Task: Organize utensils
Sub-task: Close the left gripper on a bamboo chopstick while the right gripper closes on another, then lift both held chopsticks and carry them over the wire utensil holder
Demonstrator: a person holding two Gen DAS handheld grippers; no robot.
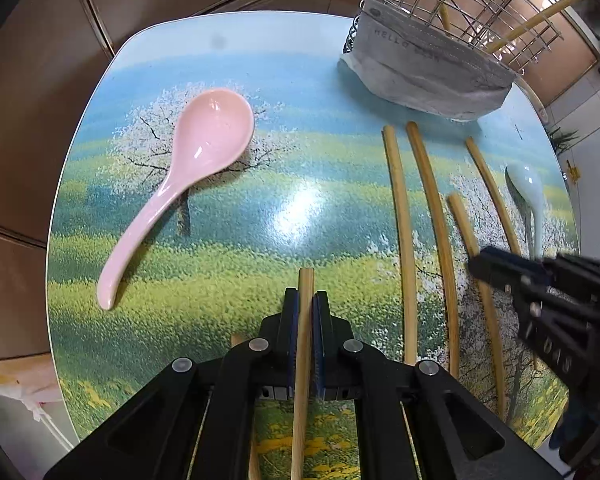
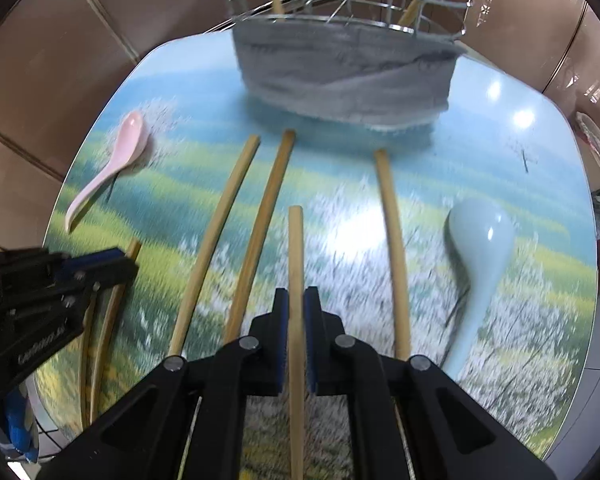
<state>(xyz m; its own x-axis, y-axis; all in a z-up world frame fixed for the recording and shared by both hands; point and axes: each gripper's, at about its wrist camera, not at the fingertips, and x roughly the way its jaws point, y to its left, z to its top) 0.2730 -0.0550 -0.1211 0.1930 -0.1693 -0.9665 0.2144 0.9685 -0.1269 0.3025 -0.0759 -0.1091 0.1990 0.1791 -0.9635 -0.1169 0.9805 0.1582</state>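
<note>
Left wrist view: left gripper (image 1: 306, 300) is clenched on a bamboo chopstick (image 1: 305, 320), which is pinched between the blue pads and runs from 12 to 6 o'clock through the jaws. A second chopstick end (image 1: 238, 339) is seen just beside the left finger, at 7 o'clock of the jaws. Pink spoon (image 1: 184, 184) is laid bowl-up on the painted table (image 1: 228, 272), at 10 o'clock from the jaws, handle pointed to 7 o'clock. Loose chopsticks (image 1: 400, 240) are laid in a rough row at 2 o'clock. Right gripper (image 1: 480, 266) is seen at 3 o'clock, clamped on one stick of that row. Pale blue spoon (image 1: 528, 200) is seen past it, near the table's right edge. Wire basket (image 1: 460, 4), with grey cloth (image 1: 428, 72) wrapped round its base, is placed at 1 o'clock; chopsticks are stood upright inside.

Right wrist view (motion-blurred): right gripper is clenched on a chopstick (image 2: 296, 264) running 12 to 6 o'clock between the pads. Two sticks are laid at 11 o'clock, one at 1 o'clock. Pale blue spoon is laid at 2 o'clock, pink spoon at 10 o'clock. Left gripper is seen at 9 o'clock, closed on its stick. Basket is placed at 12 o'clock, far edge of table.
</note>
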